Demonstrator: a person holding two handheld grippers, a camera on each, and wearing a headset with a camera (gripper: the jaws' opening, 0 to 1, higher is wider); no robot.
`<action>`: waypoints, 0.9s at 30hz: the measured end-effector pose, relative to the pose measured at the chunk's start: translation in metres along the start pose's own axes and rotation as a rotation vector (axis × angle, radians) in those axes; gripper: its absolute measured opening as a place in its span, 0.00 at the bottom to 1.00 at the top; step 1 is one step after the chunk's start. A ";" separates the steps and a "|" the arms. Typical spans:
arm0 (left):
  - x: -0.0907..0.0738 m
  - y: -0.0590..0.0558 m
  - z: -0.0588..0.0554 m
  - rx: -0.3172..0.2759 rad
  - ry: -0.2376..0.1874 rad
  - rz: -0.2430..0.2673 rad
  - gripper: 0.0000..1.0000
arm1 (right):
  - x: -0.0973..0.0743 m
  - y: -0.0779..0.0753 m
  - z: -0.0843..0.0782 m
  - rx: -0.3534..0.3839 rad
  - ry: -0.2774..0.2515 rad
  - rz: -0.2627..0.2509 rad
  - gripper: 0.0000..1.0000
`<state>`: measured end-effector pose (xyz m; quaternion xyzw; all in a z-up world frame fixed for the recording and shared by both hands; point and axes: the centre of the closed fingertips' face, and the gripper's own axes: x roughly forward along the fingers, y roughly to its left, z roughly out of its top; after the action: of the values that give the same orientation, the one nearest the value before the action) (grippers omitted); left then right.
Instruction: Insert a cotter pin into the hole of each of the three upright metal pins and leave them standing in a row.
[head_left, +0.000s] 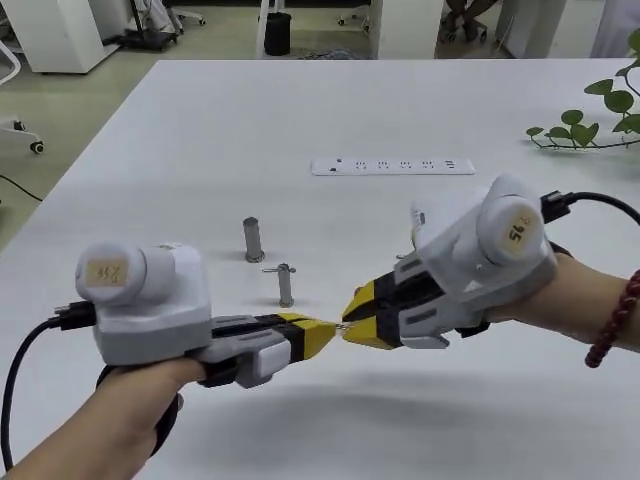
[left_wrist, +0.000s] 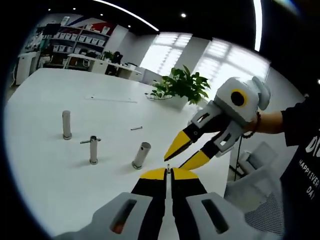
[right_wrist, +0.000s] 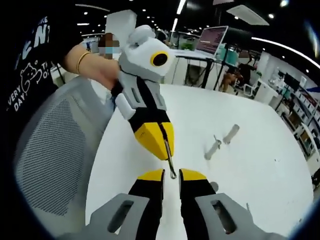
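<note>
Nearest you, your left gripper (left_wrist: 168, 172) is clamped tight on a cotter pin (right_wrist: 170, 159). It holds the pin by one end, so the looped end hangs free towards your right gripper (right_wrist: 171, 176). The right jaws stand slightly apart on either side of that loop and are not closed on it. I read this as a handover: held this way, your right hand can take the loop and keep the legs free to enter a hole. All of it happens in the air, on your side of the fitted metal pin (head_left: 286, 285), which stands upright on the white table (head_left: 200, 130) with a cotter pin through its hole. That suggests one post is done and two are to go.

Just beyond the fitted metal pin, to its left, a bare metal pin (head_left: 254, 240) stands upright. Well beyond lies a power strip (head_left: 392, 166).

In the head view your right gripper covers the table to the right of the fitted metal pin. The left gripper view shows a third metal pin (left_wrist: 141, 155) standing there. It looks tilted, though that may be the lens. That view also shows a spare cotter pin (left_wrist: 136, 128) lying flat beyond the fitted metal pin. The right gripper view makes the gap between jaws and loop plain, where the head view shows the yellow tips simply meeting.
</note>
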<state>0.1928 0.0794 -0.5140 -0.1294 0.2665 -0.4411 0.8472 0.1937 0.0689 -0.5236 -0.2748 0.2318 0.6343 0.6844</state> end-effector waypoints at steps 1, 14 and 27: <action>0.000 0.000 0.000 0.008 0.001 -0.005 0.00 | 0.000 0.001 0.000 0.014 -0.005 0.006 0.07; -0.007 -0.007 -0.005 0.150 0.004 -0.057 0.00 | -0.003 0.012 0.001 0.282 -0.167 0.121 0.10; -0.011 -0.017 -0.007 0.193 -0.004 -0.125 0.00 | -0.002 0.029 0.003 0.363 -0.220 0.209 0.10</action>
<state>0.1718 0.0784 -0.5086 -0.0645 0.2123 -0.5163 0.8272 0.1641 0.0703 -0.5227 -0.0511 0.2931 0.6759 0.6743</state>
